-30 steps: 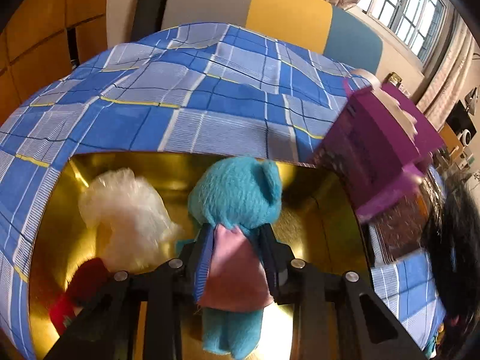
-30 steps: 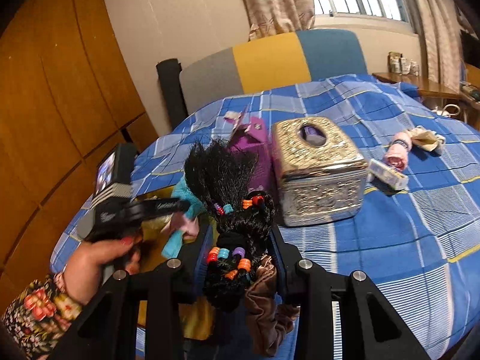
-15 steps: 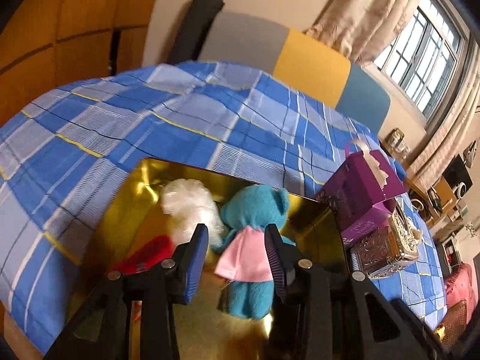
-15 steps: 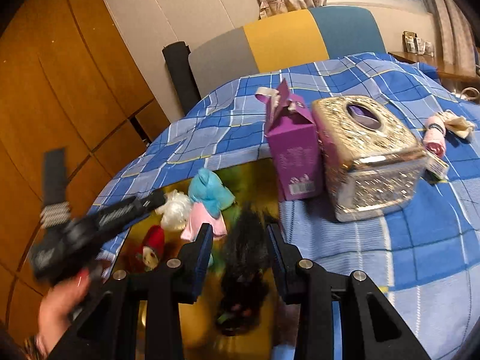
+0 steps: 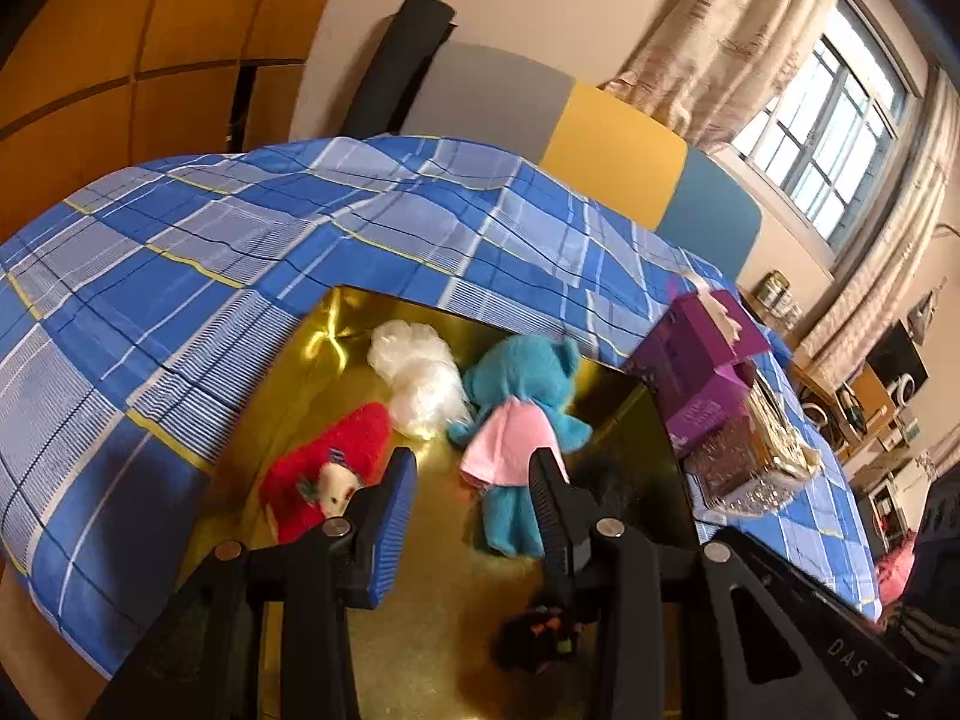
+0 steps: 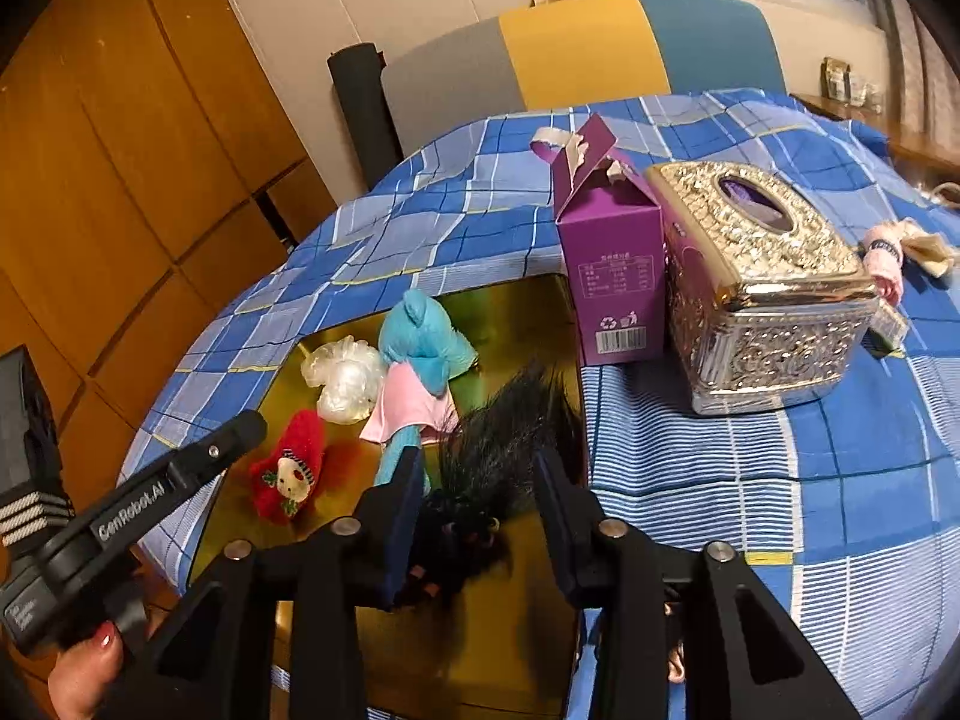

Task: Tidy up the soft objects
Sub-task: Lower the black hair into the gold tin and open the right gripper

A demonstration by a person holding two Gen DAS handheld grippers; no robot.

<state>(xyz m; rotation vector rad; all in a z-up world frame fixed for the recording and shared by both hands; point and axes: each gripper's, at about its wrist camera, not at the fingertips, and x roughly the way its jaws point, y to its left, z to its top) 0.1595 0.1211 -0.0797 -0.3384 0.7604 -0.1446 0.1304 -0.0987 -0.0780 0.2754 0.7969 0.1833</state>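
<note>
Black hair bundle [image 6: 480, 480] lies near-right on gold tray [image 6: 528, 312] between right tongs [image 6: 477, 513], which have just been opening, pads off it; left tongs [image 5: 471, 501] spread, empty; light, floppy, best pinched mid-bundle.

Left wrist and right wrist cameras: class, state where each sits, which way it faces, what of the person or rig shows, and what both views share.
Left wrist: on the left gripper, looking down along its fingers at the gold tray; only its own fingers and the other gripper's black body show.
Right wrist: on the right gripper, facing the tray over the black tassel; a hand holding the left gripper shows.
Shared: tray, blue plush, red plush, purple box.
</note>
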